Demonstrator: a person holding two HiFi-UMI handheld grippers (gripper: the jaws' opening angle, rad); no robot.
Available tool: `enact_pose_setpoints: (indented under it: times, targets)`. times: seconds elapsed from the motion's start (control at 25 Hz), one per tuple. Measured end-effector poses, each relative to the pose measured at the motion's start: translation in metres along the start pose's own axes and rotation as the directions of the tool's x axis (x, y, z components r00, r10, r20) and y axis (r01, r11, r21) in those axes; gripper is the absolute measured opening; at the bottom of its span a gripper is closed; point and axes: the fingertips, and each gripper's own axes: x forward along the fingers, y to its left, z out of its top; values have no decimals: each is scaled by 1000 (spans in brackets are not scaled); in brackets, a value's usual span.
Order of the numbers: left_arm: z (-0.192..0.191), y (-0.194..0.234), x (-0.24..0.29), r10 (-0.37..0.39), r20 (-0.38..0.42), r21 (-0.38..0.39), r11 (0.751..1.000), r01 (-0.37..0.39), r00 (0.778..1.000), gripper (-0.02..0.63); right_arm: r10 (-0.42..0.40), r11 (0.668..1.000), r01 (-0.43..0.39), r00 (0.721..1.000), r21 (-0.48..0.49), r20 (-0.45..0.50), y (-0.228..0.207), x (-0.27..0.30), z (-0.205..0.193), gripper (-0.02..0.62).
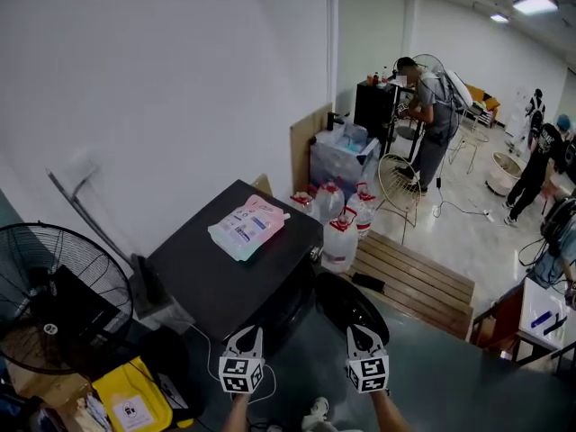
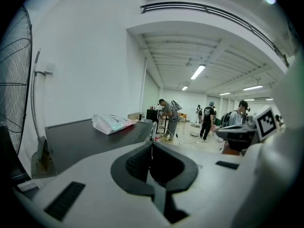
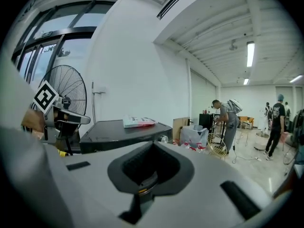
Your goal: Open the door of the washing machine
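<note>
Though elsewhere unseen, door (image 1: 351, 309) open (overhead)

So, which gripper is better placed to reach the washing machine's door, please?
Probably the right: the right gripper is closest to the round door, while the left gripper faces the washing machine itself.

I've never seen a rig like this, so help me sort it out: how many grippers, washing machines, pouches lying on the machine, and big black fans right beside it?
Grippers: 2, the left gripper and the right gripper
Washing machine: 1
Pouch on its top: 1
Black fan beside it: 1
Total: 5
</note>
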Motion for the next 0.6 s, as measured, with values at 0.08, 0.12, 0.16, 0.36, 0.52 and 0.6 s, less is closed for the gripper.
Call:
enact_pose_setpoints:
  times: [0.08,0.12,0.16,0.36,0.52,0.6]
  targets:
    - [3,-4,-5,2,7,5,1000,-2,1000,8,-9,1000,9,1000,4,5,-3,-10,2,-2]
    - [3,-7,-9,1,4,11,1000,-1,1000,8,-14,1000,14,1000,12,8,-4,-17,2,-2]
    - [4,-9,-13,-2,0,20,1000,2,1000,8,-21,1000,21,1000,18,11,-5,-23,3,-2]
    - [6,-25,-21,-17,2,40,999,17,1000,8,-43,999,43,999,10,19,-16,-48,8,-2]
    - [13,-33,-31,-19,27,34,999,19,999,8,-50,999,50,998,2,28,-17,-65,10,-2]
    - [18,-40,-33,-24,39,41,999,23,999,8,-53,999,53,998,2,37,-20,-70,12,-2]
